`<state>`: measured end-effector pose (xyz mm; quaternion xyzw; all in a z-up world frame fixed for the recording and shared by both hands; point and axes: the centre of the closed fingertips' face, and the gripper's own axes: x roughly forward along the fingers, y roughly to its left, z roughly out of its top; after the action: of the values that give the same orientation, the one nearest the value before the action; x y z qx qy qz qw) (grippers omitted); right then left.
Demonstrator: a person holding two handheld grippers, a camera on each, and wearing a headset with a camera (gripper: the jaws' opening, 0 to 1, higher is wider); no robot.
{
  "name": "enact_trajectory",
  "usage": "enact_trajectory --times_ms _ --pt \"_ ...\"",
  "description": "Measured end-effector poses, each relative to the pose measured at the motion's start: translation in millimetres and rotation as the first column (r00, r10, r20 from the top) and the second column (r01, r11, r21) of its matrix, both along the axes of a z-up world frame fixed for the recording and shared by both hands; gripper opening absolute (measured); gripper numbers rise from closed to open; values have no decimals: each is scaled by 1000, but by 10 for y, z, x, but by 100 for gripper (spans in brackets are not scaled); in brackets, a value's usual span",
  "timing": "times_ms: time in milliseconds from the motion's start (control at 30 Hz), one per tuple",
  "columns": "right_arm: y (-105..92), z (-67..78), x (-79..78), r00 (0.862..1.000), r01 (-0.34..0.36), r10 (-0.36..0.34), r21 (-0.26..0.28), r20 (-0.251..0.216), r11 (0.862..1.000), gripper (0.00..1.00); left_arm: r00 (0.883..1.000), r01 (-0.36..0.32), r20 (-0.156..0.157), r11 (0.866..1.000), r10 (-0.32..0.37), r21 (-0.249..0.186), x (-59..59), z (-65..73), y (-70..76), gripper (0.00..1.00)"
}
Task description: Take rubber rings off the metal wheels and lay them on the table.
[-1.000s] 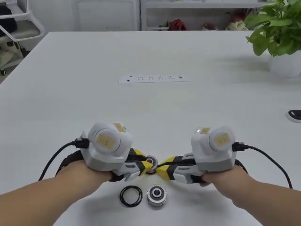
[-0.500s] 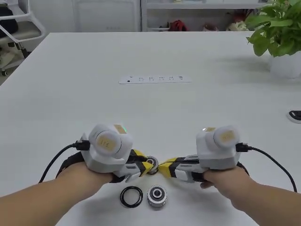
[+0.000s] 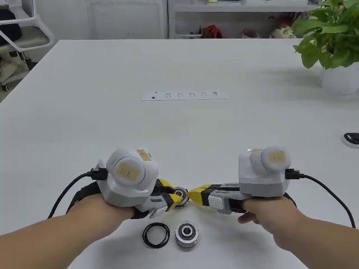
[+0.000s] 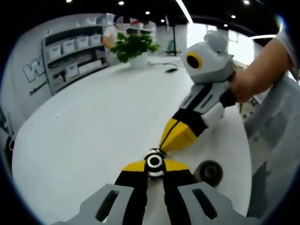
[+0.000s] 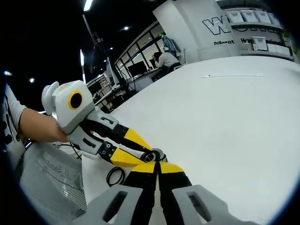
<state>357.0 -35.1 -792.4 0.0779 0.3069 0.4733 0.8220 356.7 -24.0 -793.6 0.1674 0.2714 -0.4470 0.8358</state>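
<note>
A small metal wheel with a black rubber ring around it hangs just above the white table; my left gripper is shut on it. In the left gripper view the wheel sits between the yellow tips. My right gripper comes in from the right, jaws shut, its tips pinched on the wheel's ringed rim. In front of both lie a loose black rubber ring and a bare metal wheel.
A white power strip lies mid-table. At the far right corner stands a potted plant, with a small black object at the right edge. Cables trail back from both grippers. A chair stands off the far left corner.
My right gripper has rolled so its body stands more upright and has shifted slightly right, tips still at the wheel. The left gripper, the loose ring and the bare wheel have stayed put.
</note>
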Motion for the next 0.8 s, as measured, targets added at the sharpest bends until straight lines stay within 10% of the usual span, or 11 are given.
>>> enact_trajectory --times_ms 800 --pt "132 84 -92 998 -58 58 45 -3 997 0 1000 11 3 1000 -11 3 -29 -1 -2 12"
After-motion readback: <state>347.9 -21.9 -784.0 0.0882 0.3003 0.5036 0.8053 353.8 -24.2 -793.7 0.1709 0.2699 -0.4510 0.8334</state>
